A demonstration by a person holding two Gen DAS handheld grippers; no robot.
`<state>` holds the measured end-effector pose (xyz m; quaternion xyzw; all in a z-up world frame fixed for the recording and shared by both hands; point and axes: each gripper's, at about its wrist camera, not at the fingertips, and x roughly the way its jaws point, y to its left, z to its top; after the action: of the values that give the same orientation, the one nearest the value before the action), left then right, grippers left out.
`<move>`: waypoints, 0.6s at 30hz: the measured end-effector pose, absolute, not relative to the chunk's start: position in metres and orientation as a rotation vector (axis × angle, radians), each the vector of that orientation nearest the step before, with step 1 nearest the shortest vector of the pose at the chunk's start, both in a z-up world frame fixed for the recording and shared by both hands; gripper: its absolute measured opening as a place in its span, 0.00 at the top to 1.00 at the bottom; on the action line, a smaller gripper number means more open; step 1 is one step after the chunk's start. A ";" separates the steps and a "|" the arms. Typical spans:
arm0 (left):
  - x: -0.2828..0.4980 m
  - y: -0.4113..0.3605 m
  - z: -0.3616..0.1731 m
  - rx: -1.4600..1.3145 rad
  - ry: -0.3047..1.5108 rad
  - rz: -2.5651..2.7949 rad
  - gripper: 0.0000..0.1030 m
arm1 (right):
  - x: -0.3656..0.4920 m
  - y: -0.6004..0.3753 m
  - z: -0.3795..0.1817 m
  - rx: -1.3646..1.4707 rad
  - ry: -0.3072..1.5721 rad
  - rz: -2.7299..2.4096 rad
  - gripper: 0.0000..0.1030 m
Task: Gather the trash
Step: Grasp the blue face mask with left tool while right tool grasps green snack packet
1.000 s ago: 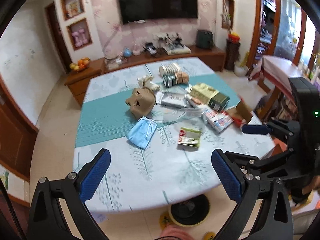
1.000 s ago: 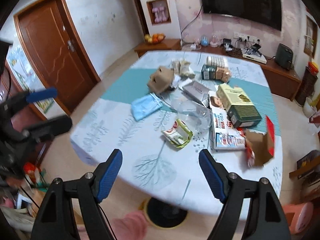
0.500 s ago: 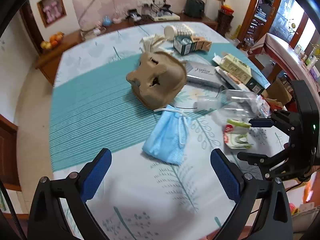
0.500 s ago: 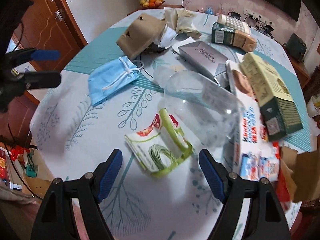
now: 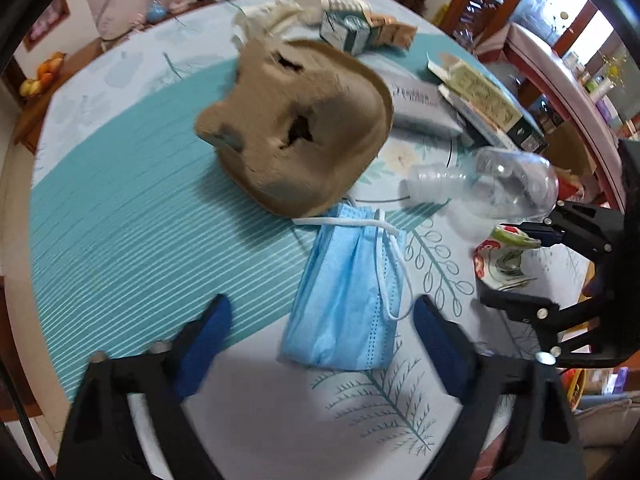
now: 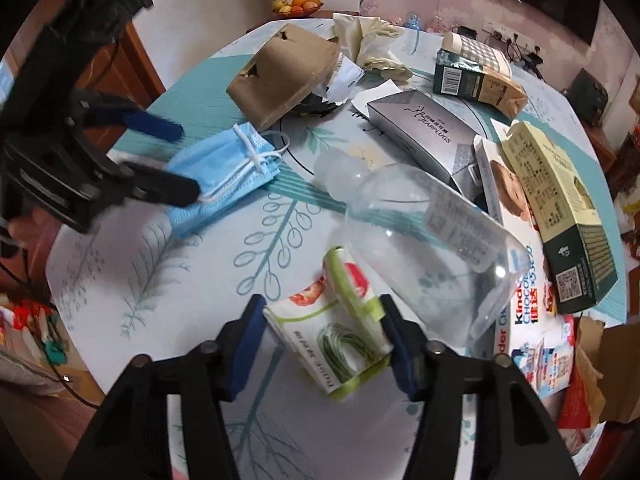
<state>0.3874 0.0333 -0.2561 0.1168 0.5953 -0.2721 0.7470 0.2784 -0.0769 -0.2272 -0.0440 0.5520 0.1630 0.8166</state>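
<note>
The right tool (image 6: 322, 334) brackets a light, crinkly wrapper (image 6: 334, 326) on the desk (image 6: 160, 280), not yet clenched, best pinched across its folded middle, while the left tool (image 5: 320, 340), spread wide, straddles the soft mask (image 5: 348, 292).

A clear glossy plastic bottle (image 6: 432, 248) is lying by a matt blue pleated cloth mask (image 5: 346, 292), rough brown pulp-paper tray (image 5: 296, 124), shiny printed wrapper (image 6: 336, 328) and smooth silver carton (image 6: 424, 136).
</note>
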 end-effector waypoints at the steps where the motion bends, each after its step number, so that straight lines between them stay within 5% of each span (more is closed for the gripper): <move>1: 0.389 0.033 -0.259 0.255 1.317 -0.596 0.33 | 0.280 -0.075 -0.226 -0.092 1.179 0.345 0.50; 5: 0.390 0.028 -0.260 0.260 1.306 -0.600 0.47 | 0.278 -0.072 -0.220 -0.083 1.175 0.320 0.59; 7: 0.388 0.028 -0.259 0.247 1.307 -0.599 0.80 | 0.277 -0.071 -0.218 -0.065 1.179 0.303 0.62; 8: 0.387 0.027 -0.260 0.240 1.315 -0.595 0.86 | 0.273 -0.071 -0.217 -0.057 1.181 0.298 0.64; 10: 0.383 0.028 -0.259 0.231 1.316 -0.573 0.90 | 0.271 -0.071 -0.215 -0.029 1.186 0.295 0.67; 13: 0.370 0.028 -0.254 0.237 1.303 -0.546 0.92 | 0.267 -0.073 -0.211 0.015 1.191 0.303 0.85; 18: 0.340 0.025 -0.239 0.221 1.285 -0.515 0.93 | 0.258 -0.081 -0.199 0.070 1.175 0.318 0.85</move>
<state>0.3397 0.0249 -0.2394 0.1016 0.5913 -0.2371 0.7641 0.2576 -0.0807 -0.1994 0.0329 0.5519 0.1492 0.8198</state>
